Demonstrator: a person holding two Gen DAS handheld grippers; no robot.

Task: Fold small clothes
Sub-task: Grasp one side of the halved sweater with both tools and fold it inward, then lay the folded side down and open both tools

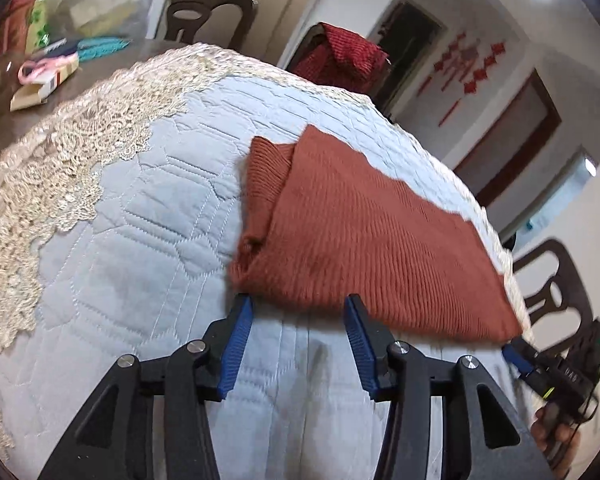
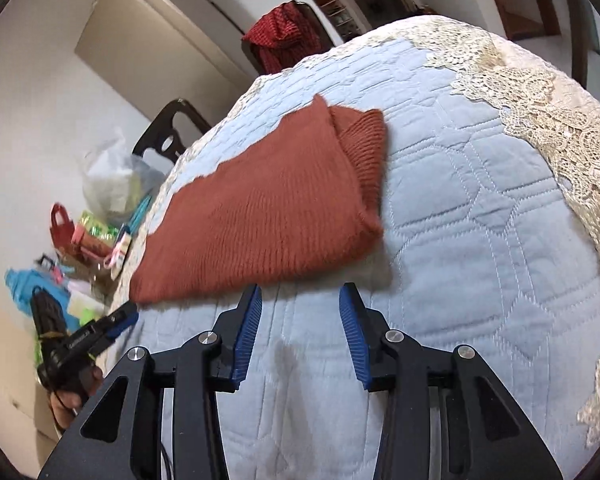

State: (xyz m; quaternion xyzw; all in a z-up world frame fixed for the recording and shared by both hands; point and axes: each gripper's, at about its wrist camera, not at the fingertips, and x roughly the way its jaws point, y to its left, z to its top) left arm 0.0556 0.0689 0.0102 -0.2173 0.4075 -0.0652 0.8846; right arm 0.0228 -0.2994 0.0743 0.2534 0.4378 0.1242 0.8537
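Both left gripper (image 1: 298, 304) and right gripper (image 2: 300, 294) jaws gape empty beside folded rust sweater (image 1: 360, 232)

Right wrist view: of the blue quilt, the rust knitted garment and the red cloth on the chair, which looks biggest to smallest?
1. Blue quilt, filling most of the picture.
2. Rust knitted garment.
3. Red cloth on the far chair, smallest here, though it is farthest from the camera, so its true size is unsure.
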